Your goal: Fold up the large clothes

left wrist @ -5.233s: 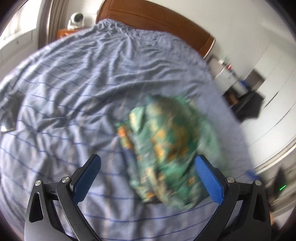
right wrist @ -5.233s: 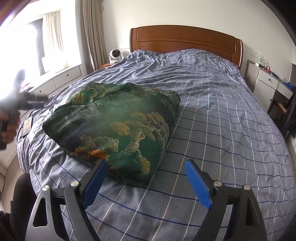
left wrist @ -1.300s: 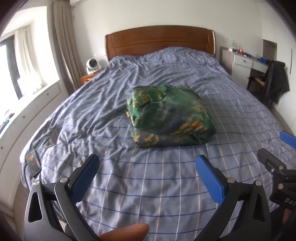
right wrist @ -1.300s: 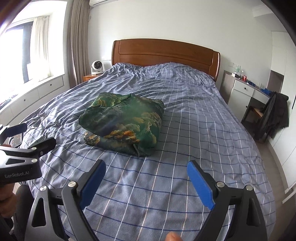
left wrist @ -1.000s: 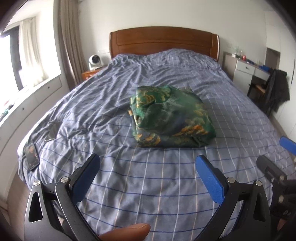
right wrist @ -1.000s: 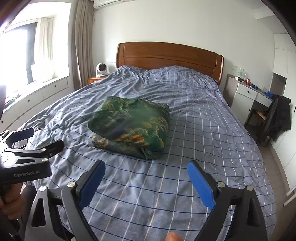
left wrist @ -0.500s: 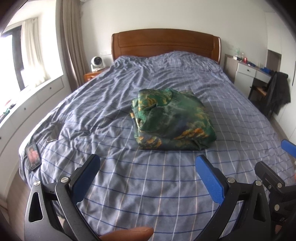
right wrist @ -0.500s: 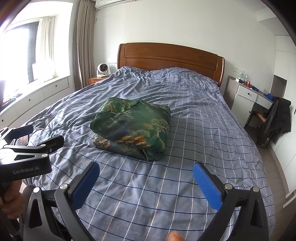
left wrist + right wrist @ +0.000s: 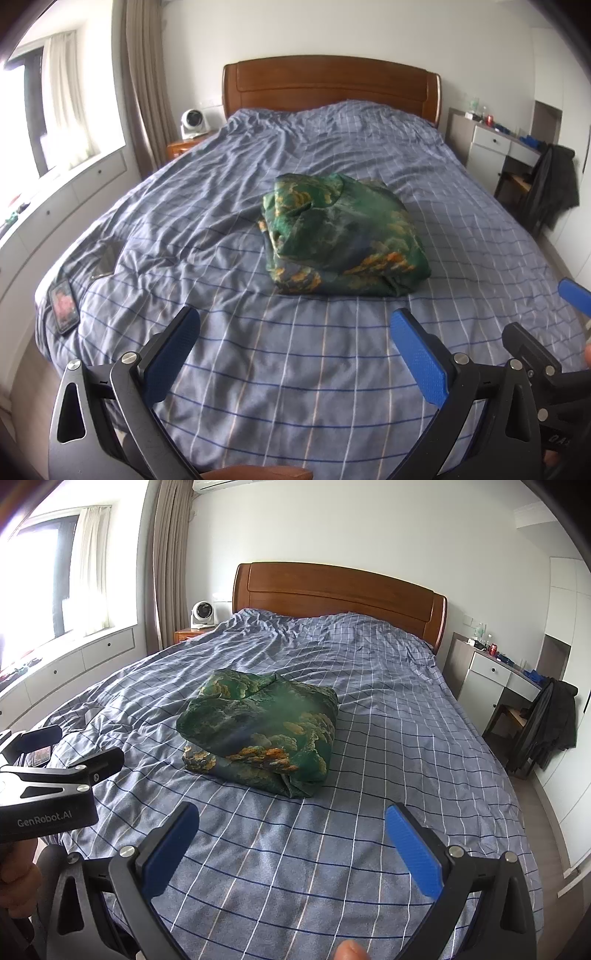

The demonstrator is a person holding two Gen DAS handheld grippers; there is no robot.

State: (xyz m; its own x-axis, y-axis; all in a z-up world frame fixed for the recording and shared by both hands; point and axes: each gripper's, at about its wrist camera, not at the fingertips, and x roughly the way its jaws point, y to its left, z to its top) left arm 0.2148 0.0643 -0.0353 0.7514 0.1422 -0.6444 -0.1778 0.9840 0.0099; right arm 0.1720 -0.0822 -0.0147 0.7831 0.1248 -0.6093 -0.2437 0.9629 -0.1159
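A green garment with orange and gold print [image 9: 343, 240] lies folded in a compact bundle in the middle of the bed [image 9: 258, 369]; it also shows in the right wrist view [image 9: 262, 731]. My left gripper [image 9: 295, 332] is open and empty, held above the foot of the bed, well short of the bundle. My right gripper [image 9: 291, 827] is open and empty too, also back from the bundle. The left gripper's body shows at the left edge of the right wrist view [image 9: 44, 794].
The bed has a blue checked cover and a wooden headboard [image 9: 332, 85]. A phone [image 9: 63, 306] lies at the bed's near left corner. A small fan [image 9: 192, 120] stands on the nightstand. A desk and a chair with a dark jacket [image 9: 550, 184] stand at the right.
Both grippers have drawn back from the folded bundle toward the foot of the bed and risen a little. The bundle has stayed put.
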